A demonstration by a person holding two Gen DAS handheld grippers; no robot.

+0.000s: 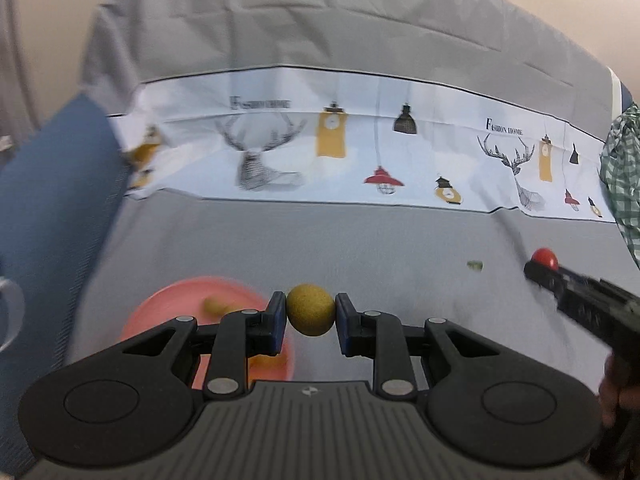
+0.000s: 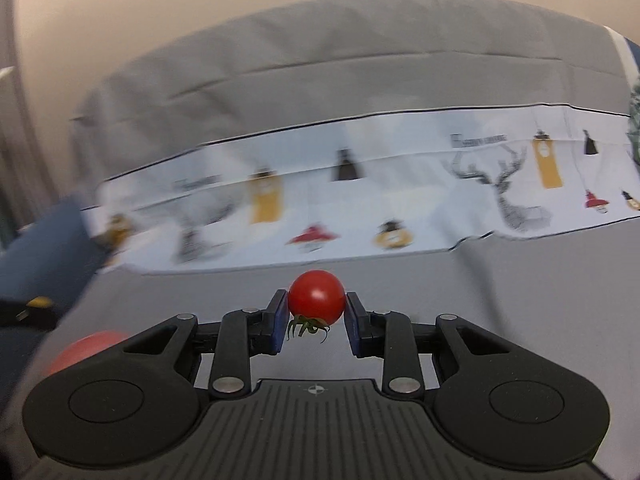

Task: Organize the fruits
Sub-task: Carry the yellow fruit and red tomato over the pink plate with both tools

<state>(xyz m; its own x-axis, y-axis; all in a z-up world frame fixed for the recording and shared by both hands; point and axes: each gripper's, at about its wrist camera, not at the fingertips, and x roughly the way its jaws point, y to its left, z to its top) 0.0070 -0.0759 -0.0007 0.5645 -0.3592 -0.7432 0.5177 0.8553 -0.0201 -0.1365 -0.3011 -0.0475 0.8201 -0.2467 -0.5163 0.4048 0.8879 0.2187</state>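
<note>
You are pinching a yellow-green round fruit (image 1: 311, 310) in your left gripper (image 1: 311, 314), just right of the pink plate (image 1: 160, 304) at lower left, already holding some yellowish pieces. Your right gripper (image 2: 317, 310) is clamping a cherry tomato (image 2: 317, 298). A small green scrap (image 1: 475, 265) is lying on the grey cloth (image 1: 360, 236), which is offering open room mid-frame.

A grey cloth (image 1: 360, 240) covers the work surface and runs up over the raised back behind it. Across it lies a white printed band (image 1: 340, 148) edged in a dark line, showing stag heads, yellow clocks, red and black hanging lamps and the words "Fashion Home". A blue cushion (image 1: 52, 208) sits at the left edge, and a green checked fabric (image 1: 624, 176) at the far right.
</note>
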